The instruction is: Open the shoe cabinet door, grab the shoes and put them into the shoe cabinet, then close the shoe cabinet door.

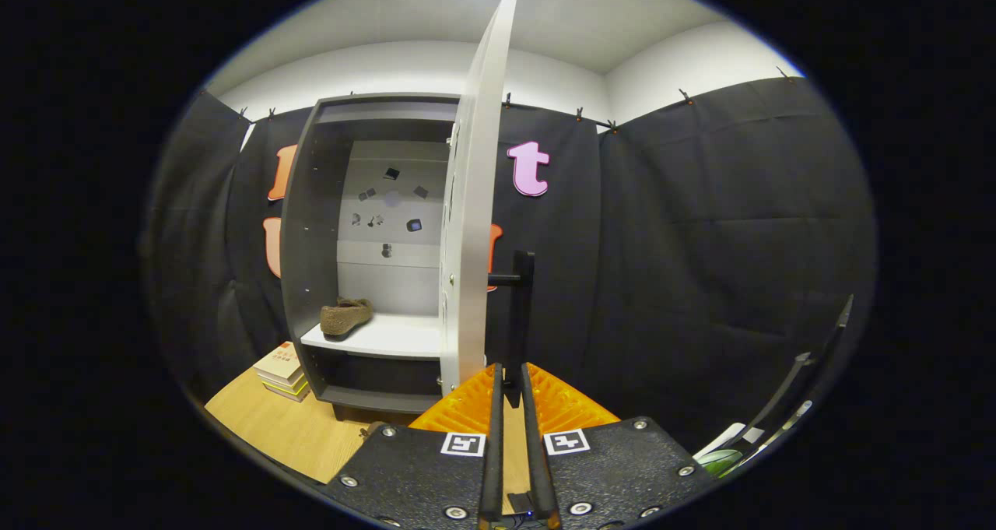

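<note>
Where the wooden tabletop (288, 429) meets the black cloth wall, a small stack of books (282, 370) lies just beside the left foot of the shoe cabinet (305, 226). Inside the grey cabinet, one brown shoe (345, 316) sits on the white shelf (389, 335), toward its left end and close to the side wall; a dark lower compartment lies under the shelf, and small dark marks dot the pale back panel above it. Right of the opening, the cabinet door (475, 203) stands swung well out, seen nearly edge-on, its black bar handle (520, 312) held off the door's right face by a short post. Directly below, the gripper (510, 386) has its orange fingers (467, 409) drawn nearly together, with the handle's lower end sitting in the narrow gap between the tips; whether both fingers actually press on it cannot be told.
</note>
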Demonstrator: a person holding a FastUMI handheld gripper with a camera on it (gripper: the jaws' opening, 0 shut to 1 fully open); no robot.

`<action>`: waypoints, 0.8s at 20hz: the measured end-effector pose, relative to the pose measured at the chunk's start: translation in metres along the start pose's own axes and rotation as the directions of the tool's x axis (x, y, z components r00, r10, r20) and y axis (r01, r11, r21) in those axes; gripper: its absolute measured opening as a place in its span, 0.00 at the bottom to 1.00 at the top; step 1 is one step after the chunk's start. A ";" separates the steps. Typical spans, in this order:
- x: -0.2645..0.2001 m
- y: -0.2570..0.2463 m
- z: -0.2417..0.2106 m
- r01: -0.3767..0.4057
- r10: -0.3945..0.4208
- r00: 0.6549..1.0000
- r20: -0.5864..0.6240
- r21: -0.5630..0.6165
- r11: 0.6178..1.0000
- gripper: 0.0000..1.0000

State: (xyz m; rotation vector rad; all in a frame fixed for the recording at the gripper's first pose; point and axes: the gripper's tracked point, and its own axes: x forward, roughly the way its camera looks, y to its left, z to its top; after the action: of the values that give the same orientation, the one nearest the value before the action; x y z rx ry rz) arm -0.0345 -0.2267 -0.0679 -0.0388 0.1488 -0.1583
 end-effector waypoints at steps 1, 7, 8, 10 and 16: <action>-0.006 0.002 0.000 0.018 -0.018 1.000 -0.005 0.007 1.000 0.14; -0.046 0.073 -0.017 0.045 -0.045 0.999 -0.030 -0.006 0.999 0.14; -0.050 0.090 -0.021 0.034 -0.034 0.999 -0.034 -0.016 0.999 0.15; -0.058 0.130 -0.030 -0.023 0.022 0.999 -0.047 -0.025 0.999 0.19; -0.057 0.216 -0.073 -0.136 0.131 0.985 -0.115 -0.031 0.990 0.37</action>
State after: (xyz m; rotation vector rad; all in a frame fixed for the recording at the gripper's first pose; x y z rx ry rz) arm -0.0675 -0.0063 -0.1430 -0.0585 0.2664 -0.0236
